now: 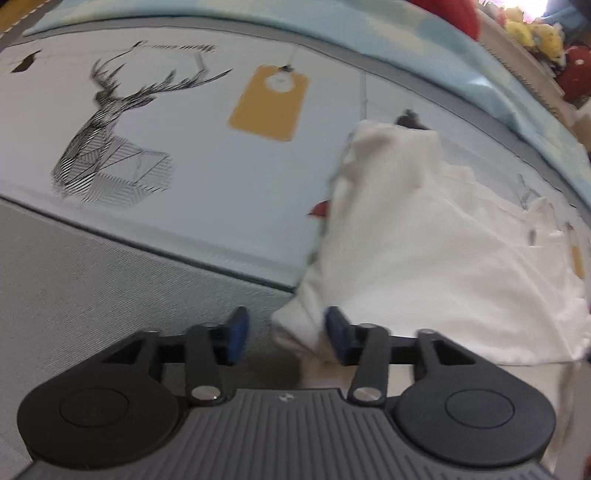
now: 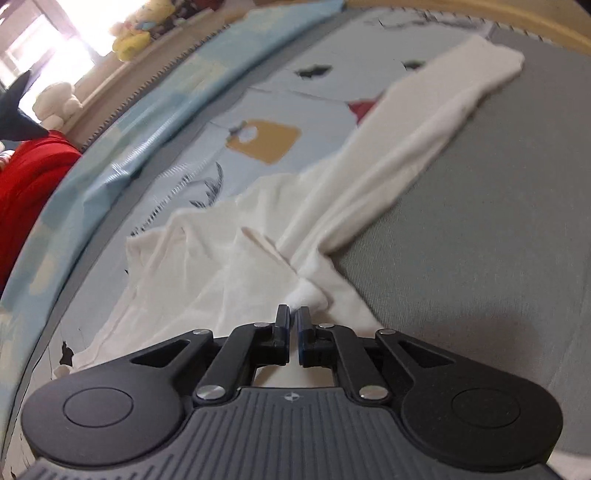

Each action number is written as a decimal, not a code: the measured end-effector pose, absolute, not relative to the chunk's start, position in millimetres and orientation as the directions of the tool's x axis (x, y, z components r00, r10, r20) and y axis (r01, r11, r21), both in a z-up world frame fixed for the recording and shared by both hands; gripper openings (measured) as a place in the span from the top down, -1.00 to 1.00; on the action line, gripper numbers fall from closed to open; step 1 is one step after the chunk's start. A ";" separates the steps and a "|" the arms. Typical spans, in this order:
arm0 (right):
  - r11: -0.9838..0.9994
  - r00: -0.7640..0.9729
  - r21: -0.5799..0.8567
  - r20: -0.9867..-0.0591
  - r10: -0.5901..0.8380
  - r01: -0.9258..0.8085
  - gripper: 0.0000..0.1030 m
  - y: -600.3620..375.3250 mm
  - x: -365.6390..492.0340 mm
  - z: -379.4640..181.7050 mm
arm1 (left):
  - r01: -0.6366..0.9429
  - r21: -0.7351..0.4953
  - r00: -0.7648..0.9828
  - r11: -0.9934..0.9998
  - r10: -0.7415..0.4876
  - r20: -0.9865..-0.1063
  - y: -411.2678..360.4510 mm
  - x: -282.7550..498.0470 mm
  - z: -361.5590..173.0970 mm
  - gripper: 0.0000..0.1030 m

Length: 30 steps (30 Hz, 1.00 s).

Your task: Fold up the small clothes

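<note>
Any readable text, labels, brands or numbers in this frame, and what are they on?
No text can be read.
Line of script above the deer print on the bedspread: too blurred to read.
Yellow tag print: blank, no writing visible.
Small emblem on the right hand-held gripper body: a symbol, not letters.
White garment: no label visible.

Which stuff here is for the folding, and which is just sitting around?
For the folding:
- white garment
- left gripper
- right gripper

Just sitting around:
- yellow plush toy
- white plush toy
- red cloth
</note>
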State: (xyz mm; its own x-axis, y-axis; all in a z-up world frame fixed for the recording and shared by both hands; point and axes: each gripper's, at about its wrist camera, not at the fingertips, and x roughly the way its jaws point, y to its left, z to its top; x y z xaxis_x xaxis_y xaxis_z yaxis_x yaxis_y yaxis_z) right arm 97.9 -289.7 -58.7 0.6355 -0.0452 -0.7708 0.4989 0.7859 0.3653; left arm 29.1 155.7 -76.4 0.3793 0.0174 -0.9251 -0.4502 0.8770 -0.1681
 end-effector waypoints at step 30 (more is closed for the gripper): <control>0.682 0.618 0.493 -0.782 0.075 0.540 1.00 -308.8 105.3 -76.8 | -0.408 -0.532 0.632 0.742 -0.191 -0.751 188.5 86.0 -66.8 -0.02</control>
State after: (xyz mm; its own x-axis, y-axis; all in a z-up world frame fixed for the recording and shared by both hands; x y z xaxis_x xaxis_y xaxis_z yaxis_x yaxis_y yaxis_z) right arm 105.3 -308.8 -76.8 0.6184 0.0754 -0.7822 0.5404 0.6818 0.4930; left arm 86.0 188.5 -66.8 0.6325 -0.1911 -0.7506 -0.4078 0.7418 -0.5324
